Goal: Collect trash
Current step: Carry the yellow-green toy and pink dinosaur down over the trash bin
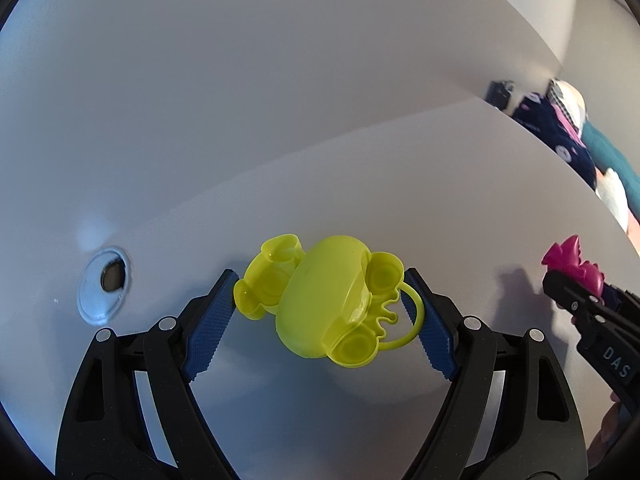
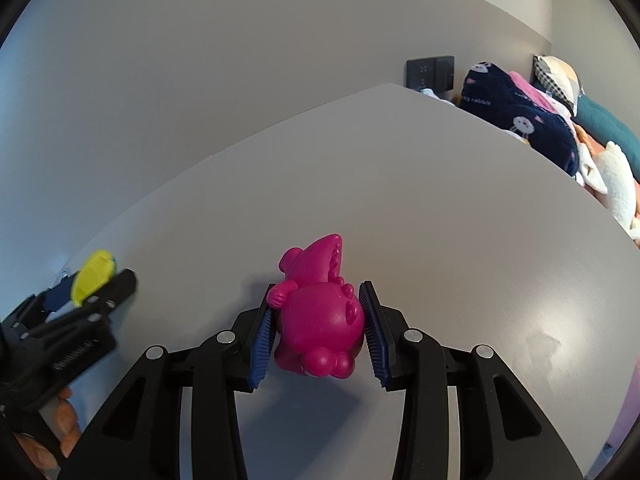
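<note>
**A:** Status? Risk?

**B:** My left gripper (image 1: pixel 320 316) holds the lime-yellow plastic frog-shaped toy (image 1: pixel 324 304), jaws wide, pads only at its ends. The loop handle could slip off the pad. My right gripper (image 2: pixel 318 334) clamps the magenta rubber dinosaur toy (image 2: pixel 318 316); the round belly could squirt out.

**A:** Orientation?

**B:** Both sit over the grey tabletop (image 2: pixel 440 240). Frog's long axis runs jaw to jaw; dinosaur's runs away from me, snout far.

White table (image 2: pixel 440 220) against a plain grey wall (image 2: pixel 200 60); bedding (image 2: pixel 532 128) piled beyond — soft daylight.
</note>
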`<state>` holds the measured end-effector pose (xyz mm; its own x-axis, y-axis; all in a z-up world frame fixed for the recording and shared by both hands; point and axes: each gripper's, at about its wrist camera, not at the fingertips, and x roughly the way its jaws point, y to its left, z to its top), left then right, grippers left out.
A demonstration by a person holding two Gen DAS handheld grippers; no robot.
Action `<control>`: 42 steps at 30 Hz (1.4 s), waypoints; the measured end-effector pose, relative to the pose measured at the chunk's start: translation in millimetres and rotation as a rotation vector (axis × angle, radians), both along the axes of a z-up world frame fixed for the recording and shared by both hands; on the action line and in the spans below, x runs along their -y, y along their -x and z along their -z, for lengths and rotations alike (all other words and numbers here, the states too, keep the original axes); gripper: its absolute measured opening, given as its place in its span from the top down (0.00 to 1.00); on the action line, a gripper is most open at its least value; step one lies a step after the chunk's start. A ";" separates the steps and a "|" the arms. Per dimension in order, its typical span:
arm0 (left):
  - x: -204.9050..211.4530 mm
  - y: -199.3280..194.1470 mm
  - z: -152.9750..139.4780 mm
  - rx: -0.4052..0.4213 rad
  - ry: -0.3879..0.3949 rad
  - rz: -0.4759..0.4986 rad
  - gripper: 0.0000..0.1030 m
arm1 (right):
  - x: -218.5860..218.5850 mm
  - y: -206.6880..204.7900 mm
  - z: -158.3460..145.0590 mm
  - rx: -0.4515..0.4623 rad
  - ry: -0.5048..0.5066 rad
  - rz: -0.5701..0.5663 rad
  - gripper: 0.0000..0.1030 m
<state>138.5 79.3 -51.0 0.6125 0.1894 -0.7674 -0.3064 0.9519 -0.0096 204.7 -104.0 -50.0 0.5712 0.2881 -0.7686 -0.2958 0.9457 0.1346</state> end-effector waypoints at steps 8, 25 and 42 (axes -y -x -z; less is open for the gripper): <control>25.7 19.2 -13.6 0.019 -0.007 0.051 0.22 | 28.3 29.4 -12.3 0.010 -0.016 0.030 0.59; 90.2 56.9 -27.5 0.043 -0.043 0.183 0.22 | 79.5 96.2 -29.7 0.039 -0.033 0.090 0.59; 139.7 100.5 -44.2 0.075 -0.071 0.290 0.22 | 124.5 148.2 -48.8 0.087 -0.048 0.165 0.59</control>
